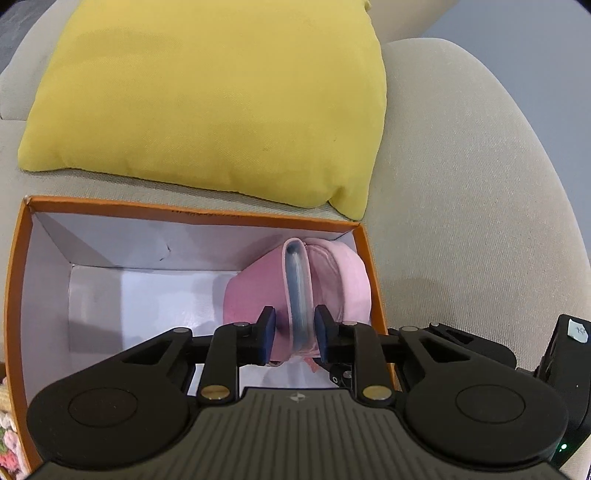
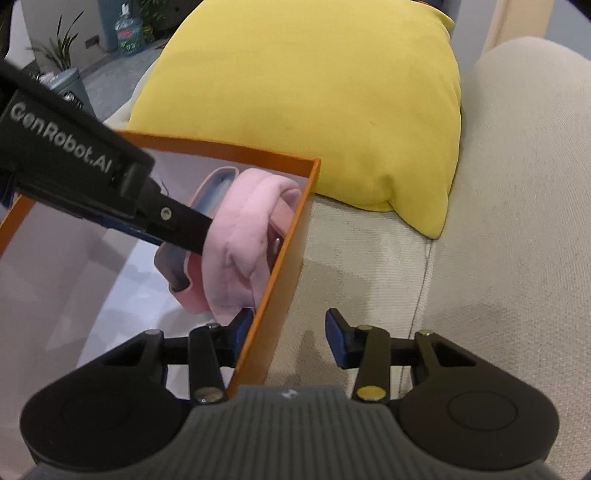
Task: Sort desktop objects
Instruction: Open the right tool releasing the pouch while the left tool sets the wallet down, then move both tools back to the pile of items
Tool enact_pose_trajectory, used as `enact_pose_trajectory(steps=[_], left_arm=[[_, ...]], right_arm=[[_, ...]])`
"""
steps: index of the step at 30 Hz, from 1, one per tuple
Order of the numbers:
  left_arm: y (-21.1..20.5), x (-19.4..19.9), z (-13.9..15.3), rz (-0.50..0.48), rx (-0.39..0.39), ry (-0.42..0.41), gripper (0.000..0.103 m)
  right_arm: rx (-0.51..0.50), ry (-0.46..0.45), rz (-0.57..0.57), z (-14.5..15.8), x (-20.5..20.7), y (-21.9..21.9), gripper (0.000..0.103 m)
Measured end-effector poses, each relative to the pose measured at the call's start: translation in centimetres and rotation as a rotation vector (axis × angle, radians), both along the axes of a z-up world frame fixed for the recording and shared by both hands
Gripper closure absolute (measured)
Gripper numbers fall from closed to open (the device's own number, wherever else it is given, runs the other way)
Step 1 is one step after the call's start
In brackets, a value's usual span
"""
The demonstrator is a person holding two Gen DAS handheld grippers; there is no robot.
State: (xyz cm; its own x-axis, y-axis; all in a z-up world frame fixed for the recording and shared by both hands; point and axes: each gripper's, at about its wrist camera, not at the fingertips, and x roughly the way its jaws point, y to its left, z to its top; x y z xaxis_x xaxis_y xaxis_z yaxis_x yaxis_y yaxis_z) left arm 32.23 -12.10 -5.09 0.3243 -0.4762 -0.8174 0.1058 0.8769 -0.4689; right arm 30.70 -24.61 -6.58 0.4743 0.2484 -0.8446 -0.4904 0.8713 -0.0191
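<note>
An orange box (image 1: pixel 184 214) with a white inside sits on a beige sofa. In its far right corner lies a pink fabric cap (image 1: pixel 351 280). A flat pink-edged case (image 1: pixel 297 291) with a blue-grey face stands on edge against the cap. My left gripper (image 1: pixel 295 332) reaches down into the box with the case between its jaws; the right pad is at the case and a thin gap shows at the left pad. My right gripper (image 2: pixel 288 332) is open and straddles the box's right wall (image 2: pixel 266 295), one finger inside below the cap (image 2: pixel 243 221) and one outside over the sofa.
A large yellow cushion (image 1: pixel 207 99) leans on the sofa just behind the box. The sofa's rounded arm (image 1: pixel 480 184) rises on the right. Something colourful and crocheted (image 1: pixel 7 435) shows at the box's lower left. A plant and a water bottle (image 2: pixel 127 29) stand far behind.
</note>
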Motion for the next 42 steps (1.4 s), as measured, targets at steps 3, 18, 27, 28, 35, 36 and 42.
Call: enact_pose_trajectory(steps=[3,18,27,28,35,36,42], left_arm=[[-0.1,-0.2,0.4,-0.011,0.026,-0.014,0.077],[0.2,-2.8,3.7,-0.014,0.136,-0.069,0.077],[4.6,-10.5,9.4,-0.02,0.16,-0.253,0.077],[5.7,-11.9,10.2,-0.011,0.179,-0.291,0.077],[14.4,-19.9,13.8,0.102,0.285,-0.438,0.077],[15.5,-20.8,13.9,0.12,0.304,-0.442,0.077],[22.1,-24.8,12.6,0.214,0.352,-0.379,0.077]], right_arm=[[-0.004,0.0,0.007,0.0,0.0,0.1,0.058],[-0.015,0.024,0.011,1.6,-1.4,0.4,0.056],[-0.026,-0.086,-0.018,5.1,-5.3,0.9,0.055],[-0.016,-0.127,-0.007,5.7,-6.5,1.0,0.054],[0.126,-0.294,0.114,8.4,-14.5,2.9,0.047],[0.147,-0.302,0.133,8.9,-15.7,3.5,0.047],[0.226,-0.233,0.273,9.2,-20.2,9.0,0.049]])
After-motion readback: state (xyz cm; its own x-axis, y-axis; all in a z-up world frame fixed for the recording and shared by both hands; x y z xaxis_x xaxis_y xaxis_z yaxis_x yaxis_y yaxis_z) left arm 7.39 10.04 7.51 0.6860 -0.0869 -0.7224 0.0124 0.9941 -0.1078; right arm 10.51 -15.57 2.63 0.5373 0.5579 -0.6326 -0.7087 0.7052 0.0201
